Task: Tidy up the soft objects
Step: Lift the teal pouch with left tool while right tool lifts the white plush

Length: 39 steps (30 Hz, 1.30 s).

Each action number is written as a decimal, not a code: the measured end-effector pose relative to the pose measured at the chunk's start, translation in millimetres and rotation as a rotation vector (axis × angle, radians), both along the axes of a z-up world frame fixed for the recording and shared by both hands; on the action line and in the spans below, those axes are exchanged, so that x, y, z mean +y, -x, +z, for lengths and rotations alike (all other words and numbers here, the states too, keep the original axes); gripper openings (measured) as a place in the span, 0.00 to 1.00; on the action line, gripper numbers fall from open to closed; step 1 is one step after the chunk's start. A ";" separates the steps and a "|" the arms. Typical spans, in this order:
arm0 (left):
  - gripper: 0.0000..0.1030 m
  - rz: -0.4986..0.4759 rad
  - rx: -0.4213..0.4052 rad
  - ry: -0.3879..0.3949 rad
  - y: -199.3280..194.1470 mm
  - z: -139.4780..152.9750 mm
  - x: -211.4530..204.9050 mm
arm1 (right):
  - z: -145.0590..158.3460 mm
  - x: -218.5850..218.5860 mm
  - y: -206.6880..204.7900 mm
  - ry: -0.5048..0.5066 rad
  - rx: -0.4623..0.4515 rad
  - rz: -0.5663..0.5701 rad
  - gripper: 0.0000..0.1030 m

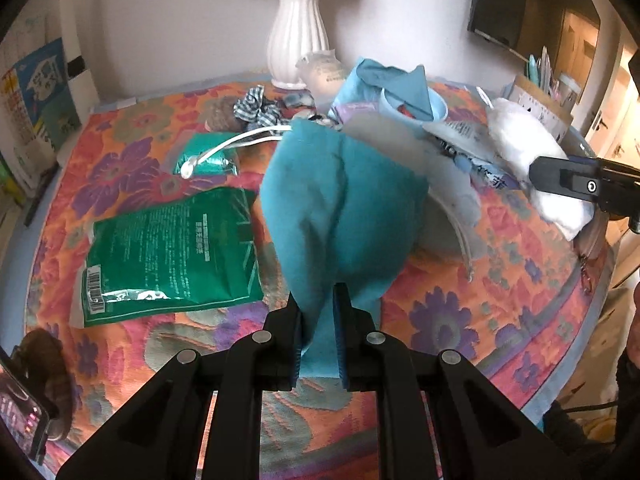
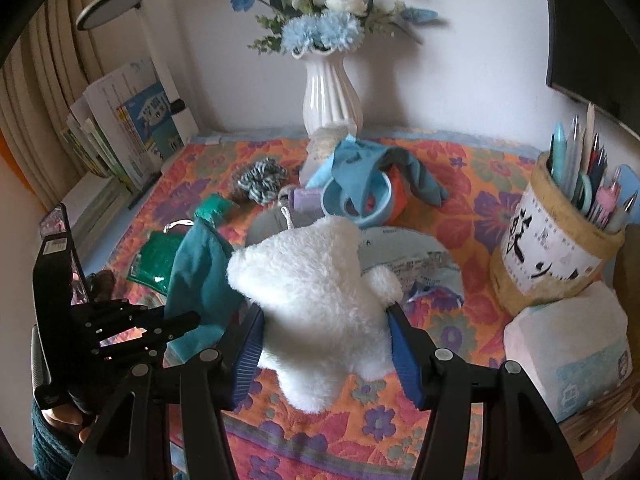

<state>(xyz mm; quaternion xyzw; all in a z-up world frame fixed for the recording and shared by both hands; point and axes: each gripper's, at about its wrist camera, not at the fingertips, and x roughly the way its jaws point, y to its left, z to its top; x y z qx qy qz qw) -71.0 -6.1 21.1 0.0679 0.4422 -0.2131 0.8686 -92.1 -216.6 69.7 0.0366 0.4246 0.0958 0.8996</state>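
My left gripper [image 1: 320, 304] is shut on the lower end of a teal cloth [image 1: 340, 208], which hangs lifted above the flowered tablecloth [image 1: 460, 300]. A white cord [image 1: 232, 144] trails from the cloth's far end. In the right wrist view the same teal cloth [image 2: 200, 276] and left gripper [image 2: 180, 326] are at the left. My right gripper [image 2: 326, 314] is shut on a fluffy white plush toy [image 2: 316, 292], blue pads pressing both its sides. The plush [image 1: 524, 140] and right gripper [image 1: 560, 178] also show at the right of the left wrist view.
Two green packets [image 1: 168, 256] lie left of the cloth. A blue bowl [image 2: 356, 200] draped with blue fabric, a checked scrunchie [image 2: 260, 180] and a white vase [image 2: 330, 96] stand behind. A pen holder [image 2: 556, 240] and tissue pack [image 2: 568, 356] sit right; books [image 2: 132, 128] left.
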 end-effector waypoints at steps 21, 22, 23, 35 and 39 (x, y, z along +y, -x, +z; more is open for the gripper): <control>0.96 -0.065 0.051 0.064 -1.0 1.3 -7.7 | -5.3 -5.7 1.5 -0.043 0.016 0.003 0.56; 0.96 -0.057 0.041 0.069 -1.0 5.2 -3.4 | -5.2 -6.3 1.7 -0.046 0.016 0.006 0.56; 0.96 -0.047 0.035 0.077 -1.4 8.6 2.0 | -5.1 -7.1 2.0 -0.048 0.014 0.009 0.56; 0.35 -0.068 0.127 0.128 -46.3 -1.9 1.6 | -9.3 -14.0 -0.3 -0.089 0.027 0.011 0.56; 0.13 -0.093 0.116 0.102 -40.7 -2.8 -12.4 | -7.6 -16.4 -0.2 -0.086 0.018 0.007 0.56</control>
